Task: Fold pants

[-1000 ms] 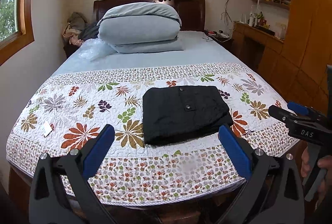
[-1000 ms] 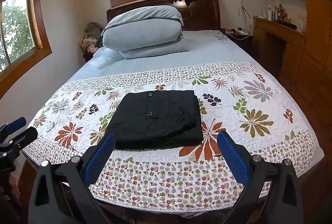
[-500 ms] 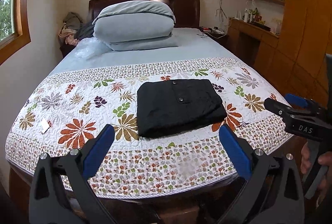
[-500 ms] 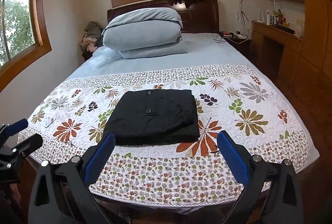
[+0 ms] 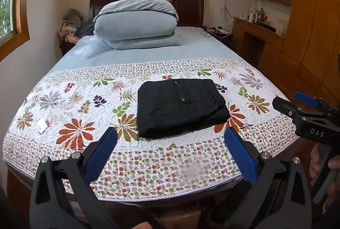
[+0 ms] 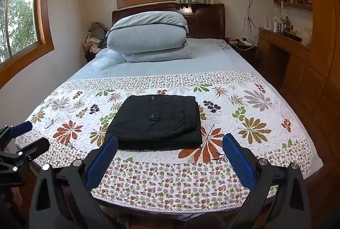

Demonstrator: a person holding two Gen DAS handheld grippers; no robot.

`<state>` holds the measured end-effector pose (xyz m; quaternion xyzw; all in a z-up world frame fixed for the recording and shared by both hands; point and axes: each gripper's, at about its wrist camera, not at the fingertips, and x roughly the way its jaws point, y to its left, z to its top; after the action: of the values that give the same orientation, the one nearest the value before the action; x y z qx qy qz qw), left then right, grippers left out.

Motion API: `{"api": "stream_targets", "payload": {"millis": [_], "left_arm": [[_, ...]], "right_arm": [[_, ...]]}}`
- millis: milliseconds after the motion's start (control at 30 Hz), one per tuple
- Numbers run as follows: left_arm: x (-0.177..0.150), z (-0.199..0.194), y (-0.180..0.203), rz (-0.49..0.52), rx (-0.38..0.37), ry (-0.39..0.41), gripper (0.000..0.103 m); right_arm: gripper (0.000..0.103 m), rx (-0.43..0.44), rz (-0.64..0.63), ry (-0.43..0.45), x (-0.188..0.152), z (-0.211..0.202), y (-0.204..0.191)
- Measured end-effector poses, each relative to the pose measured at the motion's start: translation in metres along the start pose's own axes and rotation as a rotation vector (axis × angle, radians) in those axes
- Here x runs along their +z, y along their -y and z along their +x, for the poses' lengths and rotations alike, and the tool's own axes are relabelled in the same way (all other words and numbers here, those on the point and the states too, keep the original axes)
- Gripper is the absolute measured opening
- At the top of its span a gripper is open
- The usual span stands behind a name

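- A bed [image 5: 148,54] fills the middle of both views, running from the bottom edge up to a dark headboard under a window.
- A flowered quilt [image 5: 70,114] covers the near half of the bed, giving a flat, roomy place for folding.
- Grey bedding [image 5: 136,23] is stacked at the upper centre against the headboard, well apart from the work, probably put there to keep the quilt free.
- The pants [image 5: 180,106], black, lie in the centre of the frame on the quilt as a neat flat rectangle of several layers, with two buttons showing on top. Judging by this, the folding looks finished.
- The left tool [image 5: 170,152] sits at the bottom of the left view, its blue-padded fingers spread wide and gripping nothing. The pants lie just beyond and between the fingertips, not touching.
- The right tool [image 6: 169,153] sits at the bottom of the right view, likewise spread wide and empty, with the pants beyond its tips and a little left of centre. Both tools appear to be held back off the bed's near edge.
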<state>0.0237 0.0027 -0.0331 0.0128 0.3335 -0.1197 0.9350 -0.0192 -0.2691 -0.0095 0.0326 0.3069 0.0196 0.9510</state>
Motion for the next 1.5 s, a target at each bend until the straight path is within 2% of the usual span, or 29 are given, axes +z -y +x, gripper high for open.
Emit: {"api": "stream_targets", "payload": {"millis": [267,567,867,1500], "left_arm": [[-0.0009,0.0021,-0.0083,-0.039,-0.002,-0.004,0.100],[0.0005,-0.0033,-0.0084,-0.035,0.008,0.020,0.100],[0.0009,-0.0017,-0.0108,-0.040,-0.014,0.005,0.100],[0.0005,-0.0017,-0.0065,-0.010,0.009,0.016,0.100]], "right_arm": [[0.100,0.001,0.000,-0.005,-0.0009,0.0009,-0.0008],[0.100,0.001,-0.024,0.006,-0.0010,-0.0005,-0.0060],[0.100,0.000,-0.020,0.005,-0.0016,0.0007,-0.0048],[0.100,-0.006,-0.030,0.007,-0.0021,0.0008,-0.0055]]}}
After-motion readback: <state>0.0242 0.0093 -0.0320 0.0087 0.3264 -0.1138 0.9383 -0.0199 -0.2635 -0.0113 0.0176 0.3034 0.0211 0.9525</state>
